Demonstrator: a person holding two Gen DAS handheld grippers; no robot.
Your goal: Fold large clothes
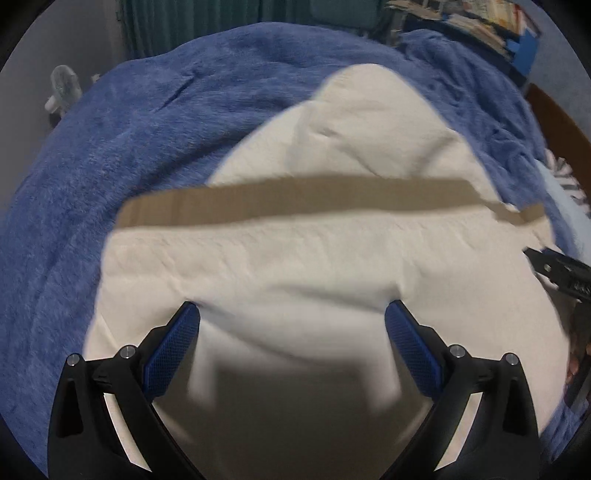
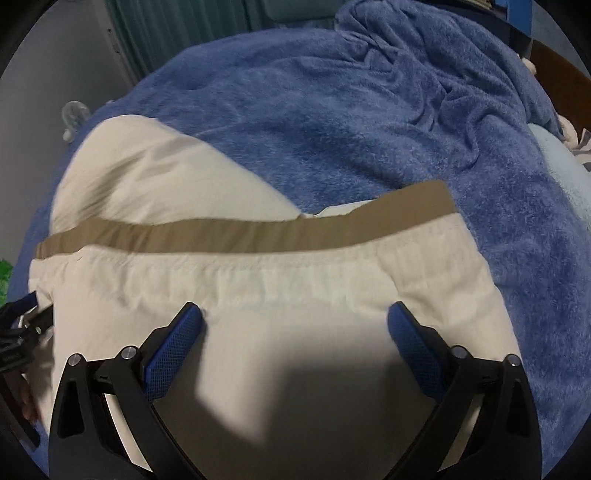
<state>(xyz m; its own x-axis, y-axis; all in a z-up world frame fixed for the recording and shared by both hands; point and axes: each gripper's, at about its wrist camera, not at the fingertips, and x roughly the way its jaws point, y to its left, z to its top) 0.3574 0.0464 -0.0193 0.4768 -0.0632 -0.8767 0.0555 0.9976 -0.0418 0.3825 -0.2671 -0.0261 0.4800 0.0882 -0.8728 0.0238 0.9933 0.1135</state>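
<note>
We've got the cream garment (image 1: 314, 258) with its tan band (image 1: 295, 201) lying flat on the blue fleece blanket (image 1: 110, 166). Left gripper (image 1: 291, 325) and right gripper (image 2: 295, 325) both over it, jaws spread wide, gripping nothing.

Right gripper (image 2: 294, 314) spread wide over cream garment (image 2: 258, 295), tan band (image 2: 240, 230), blue blanket (image 2: 351, 129), perhaps touching

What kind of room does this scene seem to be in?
Probably a bedroom: the cream cloth garment with a tan band lies on a fluffy blue blanket spread like bedding, teal pleated curtains hang behind, and a small white fan stands beside them.
</note>
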